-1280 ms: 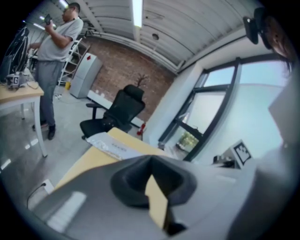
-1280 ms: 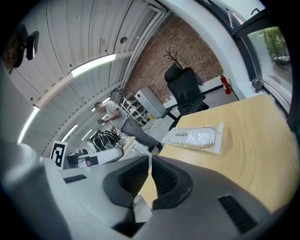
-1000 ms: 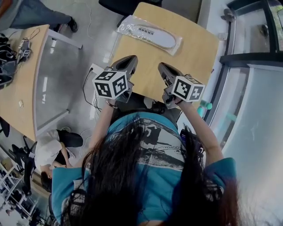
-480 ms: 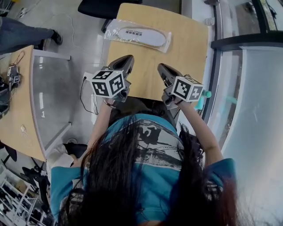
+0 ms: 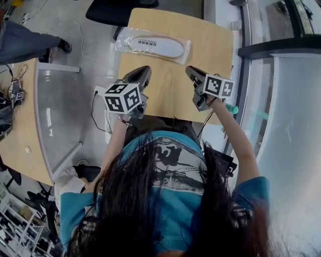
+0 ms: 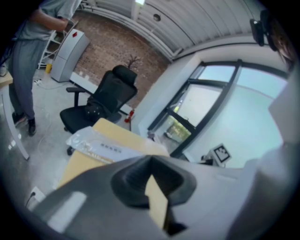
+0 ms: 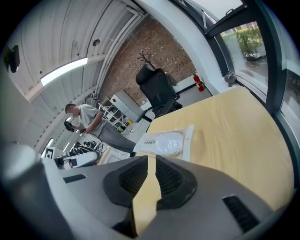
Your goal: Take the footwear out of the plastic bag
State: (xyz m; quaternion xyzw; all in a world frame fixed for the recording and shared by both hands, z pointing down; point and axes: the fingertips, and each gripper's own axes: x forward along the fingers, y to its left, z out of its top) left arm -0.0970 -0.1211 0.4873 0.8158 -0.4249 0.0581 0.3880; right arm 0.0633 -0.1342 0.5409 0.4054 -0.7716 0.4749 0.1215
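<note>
A clear plastic bag (image 5: pixel 153 45) holding a white insole lies flat near the far left edge of the wooden table (image 5: pixel 205 40). Both grippers hover over the table's near half, short of the bag and apart from it. In the head view the left gripper (image 5: pixel 143 73) sits at the table's left side and the right gripper (image 5: pixel 191 71) nearer the middle. Each one is shut with nothing in it. The left gripper (image 6: pixel 152 161) view shows the bag (image 6: pixel 101 145) ahead and to the left. Just beyond the right gripper (image 7: pixel 151 159) in its own view lies the bag (image 7: pixel 164 143).
A black office chair (image 5: pixel 120 7) stands beyond the table's far end. A second wooden table (image 5: pixel 20 115) with gear on it is at the left, with cables (image 5: pixel 100 108) on the floor between. A glass wall (image 5: pixel 281 100) runs along the right. A person (image 7: pixel 89 122) stands further off.
The right gripper has moved forward over the table and dropped lower. The left gripper has edged forward a little. Both stay shut and the bag has not moved.
</note>
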